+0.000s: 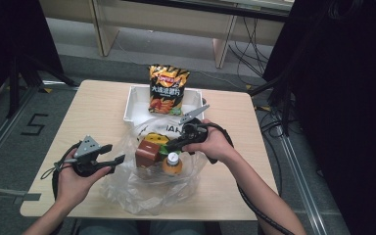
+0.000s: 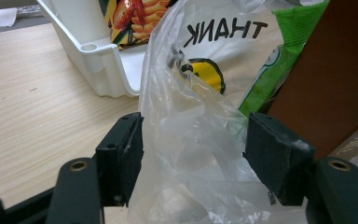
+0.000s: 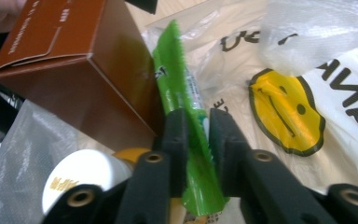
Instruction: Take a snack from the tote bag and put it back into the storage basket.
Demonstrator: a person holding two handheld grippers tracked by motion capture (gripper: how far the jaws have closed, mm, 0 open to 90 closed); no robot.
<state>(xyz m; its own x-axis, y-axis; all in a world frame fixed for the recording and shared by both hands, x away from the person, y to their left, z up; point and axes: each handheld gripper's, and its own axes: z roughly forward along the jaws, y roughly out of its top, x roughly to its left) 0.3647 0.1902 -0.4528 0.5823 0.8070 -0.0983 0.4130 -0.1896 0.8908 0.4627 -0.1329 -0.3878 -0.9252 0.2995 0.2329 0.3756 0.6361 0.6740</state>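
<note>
A clear plastic bag [image 1: 152, 188] printed with a yellow smiley lies open on the wooden table [image 1: 93, 107]. Inside it stand a brown box [image 1: 147, 152] and an orange bottle [image 1: 172, 164] with a white cap, with a green packet [image 1: 159, 138] beside the box. My right gripper [image 1: 169, 144] reaches into the bag; in the right gripper view it [image 3: 196, 123] is shut on the green packet [image 3: 177, 79], right next to the brown box [image 3: 74, 70]. My left gripper [image 1: 116, 152] sits at the bag's left edge. Its jaws [image 2: 193, 140] stand apart with loose bag film [image 2: 191, 116] between them.
A white tray [image 1: 132, 105] stands at the back of the table with a bag of chips [image 1: 167, 90] upright in it. Bare tabletop lies left of the bag and tray. Table legs and cables are on the floor beyond the far edge.
</note>
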